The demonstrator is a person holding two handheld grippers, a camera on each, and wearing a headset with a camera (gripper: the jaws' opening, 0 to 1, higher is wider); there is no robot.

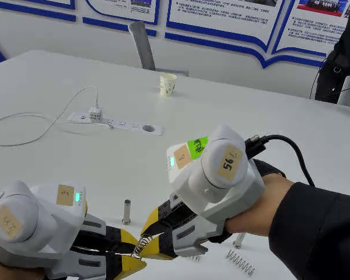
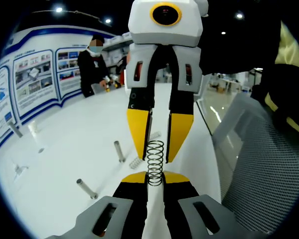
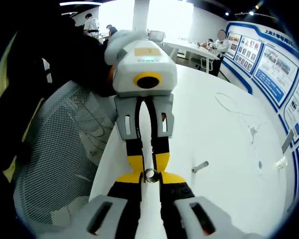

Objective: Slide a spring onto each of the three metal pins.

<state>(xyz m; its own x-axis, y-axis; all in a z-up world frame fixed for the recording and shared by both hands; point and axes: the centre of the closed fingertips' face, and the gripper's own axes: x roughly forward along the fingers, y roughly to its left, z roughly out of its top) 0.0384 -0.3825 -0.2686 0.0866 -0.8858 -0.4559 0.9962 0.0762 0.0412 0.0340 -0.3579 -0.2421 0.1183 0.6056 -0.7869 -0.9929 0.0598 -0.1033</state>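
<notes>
Spring — held in the air between the two tools, over the near part of the bench. The left hand-held gripper has its jaws drawn narrow and pinched on one end coil. The right hand-held gripper meets it tip to tip with jaws narrow about the other end, though whether they press on the coils cannot be told. An upright pin stands bare on the bench just beyond the tips, and a second spring lies loose near the right hand. No pin in view carries a spring yet.

The step appears to be a hand-over or re-grip ahead of threading. To do it well, one tool should loosen only once the other has a firm pinch. The grip belongs on a single end coil and should be light, so that the coils are not crushed and the bore at the free end is left open. The spring's axis should line up with the pin before lowering — a tilted spring is likely to catch on the pin's rim or tip the pin over.
</notes>
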